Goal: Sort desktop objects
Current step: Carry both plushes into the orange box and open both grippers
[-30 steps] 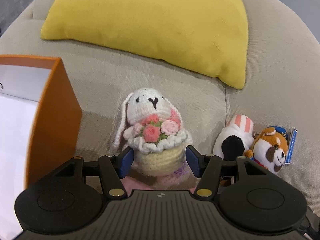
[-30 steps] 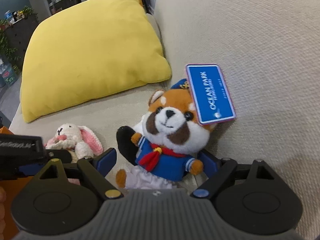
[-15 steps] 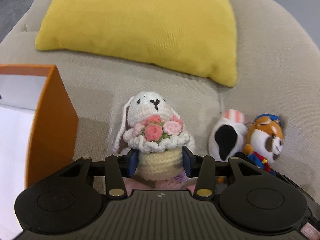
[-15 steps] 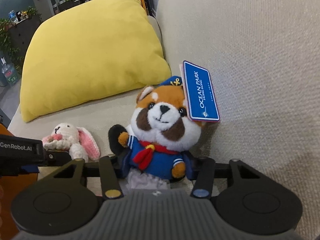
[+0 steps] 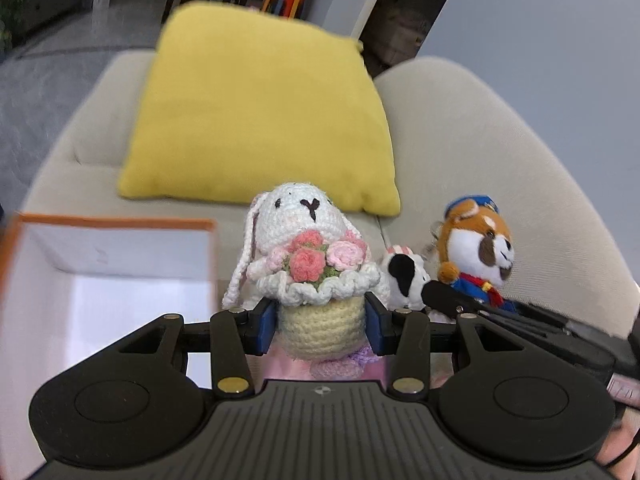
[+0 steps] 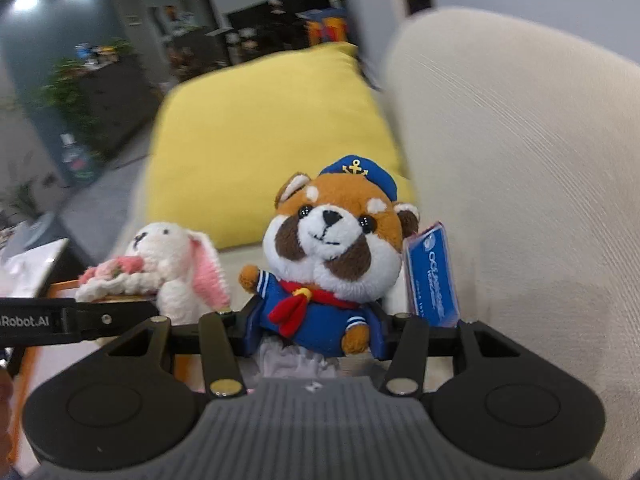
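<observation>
Writing: the right wrist view shows white letters "Robot.AI" on the black body of the left gripper [image 6: 76, 322], cut off at the frame's left edge. The blue tag [image 6: 430, 280] hanging by the red panda's ear carries white print, too tilted and blurred to read in full.

Left gripper [image 5: 320, 322]: clenched on the cream knitted base of the crochet bunny [image 5: 306, 240], blue pads pressed against both sides. The bunny is upright, a bouquet of pink and coral knitted roses under its chin.

Right gripper [image 6: 314, 334]: clamped on the blue sailor jacket of the red panda plush [image 6: 332, 240], one pad at each flank. The toy faces the camera, with a red neckerchief and a blue cap bearing a gold anchor.

Orange box [image 5: 120, 222]: open, white inside, just left of the bunny (only the left wrist view shows its interior; the right wrist view catches an orange edge behind the left gripper).

Only in the left wrist view: a small black-and-white plush [image 5: 404, 276] wedged between bunny and panda.

Only in the right wrist view: the panda's full face, the tag, a blurred room with plants.

Setting: beige sofa [image 5: 480, 152] with a yellow cushion [image 5: 260, 112] behind both toys.
</observation>
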A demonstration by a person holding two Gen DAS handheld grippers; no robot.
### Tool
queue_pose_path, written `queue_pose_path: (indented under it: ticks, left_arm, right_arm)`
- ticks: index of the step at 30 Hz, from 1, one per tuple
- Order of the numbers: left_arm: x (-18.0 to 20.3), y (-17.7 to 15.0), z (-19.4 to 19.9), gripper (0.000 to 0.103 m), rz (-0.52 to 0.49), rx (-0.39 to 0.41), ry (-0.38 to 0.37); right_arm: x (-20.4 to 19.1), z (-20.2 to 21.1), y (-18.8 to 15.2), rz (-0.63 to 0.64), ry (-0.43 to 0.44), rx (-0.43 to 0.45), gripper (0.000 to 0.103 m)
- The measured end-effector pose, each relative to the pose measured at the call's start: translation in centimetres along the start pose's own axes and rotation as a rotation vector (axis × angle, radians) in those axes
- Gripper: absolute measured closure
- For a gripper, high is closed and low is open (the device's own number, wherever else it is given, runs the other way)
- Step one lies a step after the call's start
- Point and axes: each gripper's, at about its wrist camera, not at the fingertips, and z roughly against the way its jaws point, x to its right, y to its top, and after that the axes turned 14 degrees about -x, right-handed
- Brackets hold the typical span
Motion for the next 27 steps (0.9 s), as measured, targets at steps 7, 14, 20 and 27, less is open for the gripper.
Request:
queue_pose_path:
  ticks: [7,14,20,27]
  left_arm:
    - [-6.0,-2.2,6.3,0.052,-0.041,0.076,0.102]
    - [-11.3,-2.4,4.4,0.052,-0.095,0.035,0.19]
    - [-13.2,-2.5,0.8,0.052,-0.175,-0.029,0.281]
    - [-14.4,-2.9,-2.5,0.053,-0.331,-0.062,0.383]
  right_arm:
    - [-9.1,1.0,0.0,0.154,0.164,-0.041,0.051]
    - [-17.1,-3.7,-0.4,0.279,0.221,-0.202,0.051]
    - [-20.5,-11.1,2.6,0.335,0.157,-0.353,0.051]
    - [-21.4,-14.3,1.6,0.464,0.036,-0.394,0.051]
